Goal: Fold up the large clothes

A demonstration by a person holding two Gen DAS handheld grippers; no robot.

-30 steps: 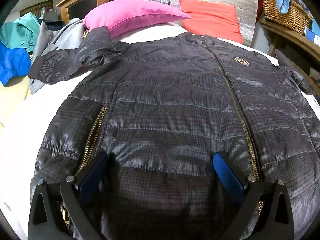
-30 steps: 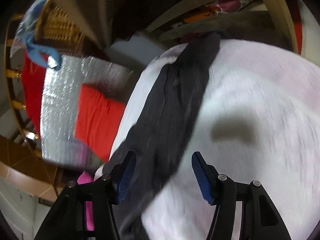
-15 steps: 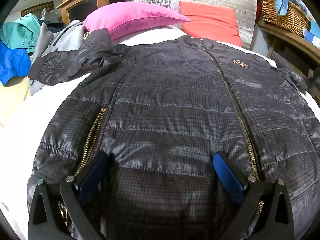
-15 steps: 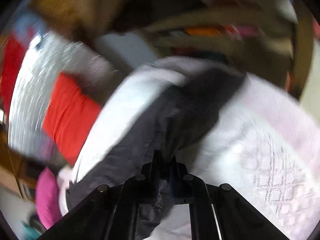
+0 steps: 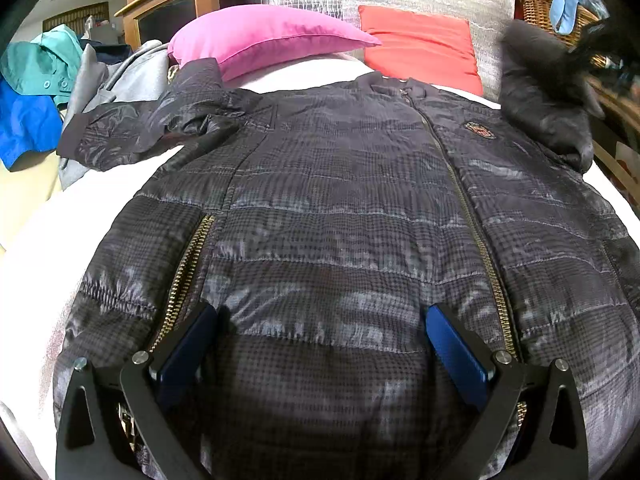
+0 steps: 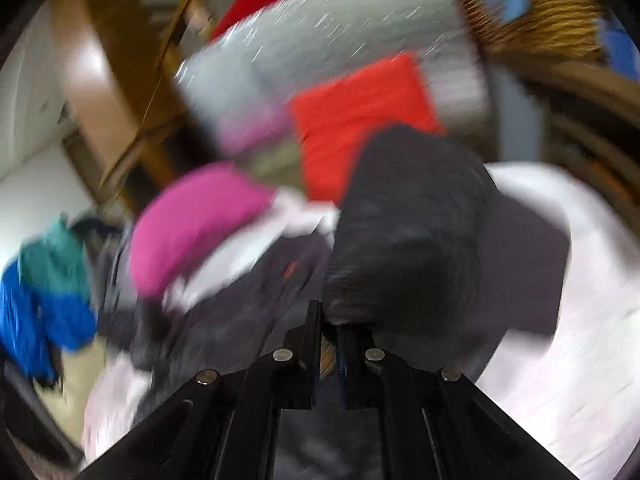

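Done: right gripper [image 6: 329, 334] pinching raised sleeve [image 6: 408, 232].
Left gripper [image 5: 320, 344]: spread, resting on jacket [image 5: 340, 208].
Left: both sleeves, body folds.

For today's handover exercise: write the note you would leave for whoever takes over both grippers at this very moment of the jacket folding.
Left gripper: open, fingers resting on the jacket near its hem.
Right gripper: shut on the jacket's right sleeve, lifted off the bed.
Jacket lies zipped, front up, on the white bed; its other sleeve is bunched beside the pink pillow.
Done: one sleeve picked up.
Left: lay it across the chest, fold the other sleeve, then the body.
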